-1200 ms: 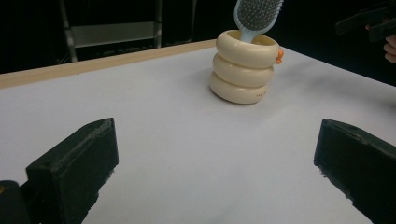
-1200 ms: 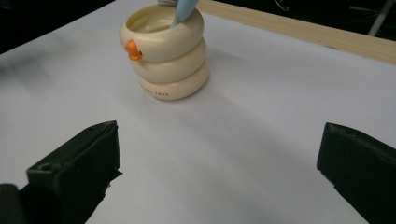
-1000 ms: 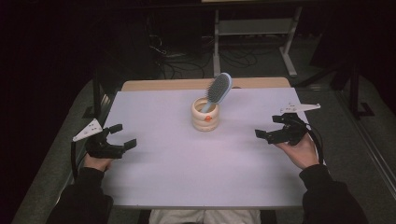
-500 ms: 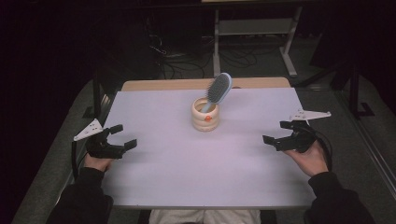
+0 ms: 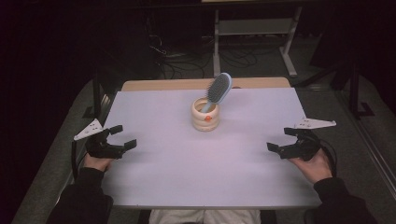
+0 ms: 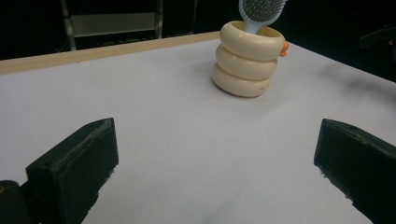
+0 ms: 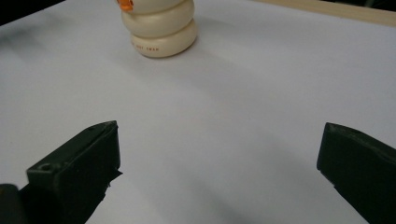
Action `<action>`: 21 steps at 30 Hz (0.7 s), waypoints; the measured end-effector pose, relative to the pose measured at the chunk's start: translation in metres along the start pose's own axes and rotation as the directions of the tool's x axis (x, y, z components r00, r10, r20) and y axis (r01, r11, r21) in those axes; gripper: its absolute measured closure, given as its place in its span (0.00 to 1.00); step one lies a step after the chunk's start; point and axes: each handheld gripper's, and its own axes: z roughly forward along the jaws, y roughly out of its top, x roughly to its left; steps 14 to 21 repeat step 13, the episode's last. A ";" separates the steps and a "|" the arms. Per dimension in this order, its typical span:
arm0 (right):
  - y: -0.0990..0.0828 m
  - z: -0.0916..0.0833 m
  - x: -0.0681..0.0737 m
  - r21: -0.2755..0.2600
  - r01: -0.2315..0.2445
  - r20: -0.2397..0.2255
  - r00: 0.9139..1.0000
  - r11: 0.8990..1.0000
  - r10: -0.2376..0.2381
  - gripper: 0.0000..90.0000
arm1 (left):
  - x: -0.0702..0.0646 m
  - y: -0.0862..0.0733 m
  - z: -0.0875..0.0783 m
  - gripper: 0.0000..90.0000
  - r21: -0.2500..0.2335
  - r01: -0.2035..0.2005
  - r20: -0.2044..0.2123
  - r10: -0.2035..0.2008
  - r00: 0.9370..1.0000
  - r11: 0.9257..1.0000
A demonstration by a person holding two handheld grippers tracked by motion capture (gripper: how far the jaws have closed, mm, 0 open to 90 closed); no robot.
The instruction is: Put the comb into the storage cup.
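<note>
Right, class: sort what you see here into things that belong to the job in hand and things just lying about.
Belonging to the job:
hairbrush, standing tilted in the holder
cream ringed holder
left claw, open
right claw, open

Just about:
white table
metal shelf frame behind
floor cables

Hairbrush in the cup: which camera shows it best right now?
The high view: the whole blue hairbrush shows, handle down in the cream ringed cup, head leaning right. The left gripper view cuts off the top of the head. The right gripper view catches just the cup's lower rings.
</note>
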 end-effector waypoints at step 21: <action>-0.015 0.002 0.009 0.044 0.021 -0.005 1.000 0.999 -0.021 0.00 | 0.000 0.000 -0.001 0.00 -0.003 0.003 -0.006 -0.003 1.000 1.000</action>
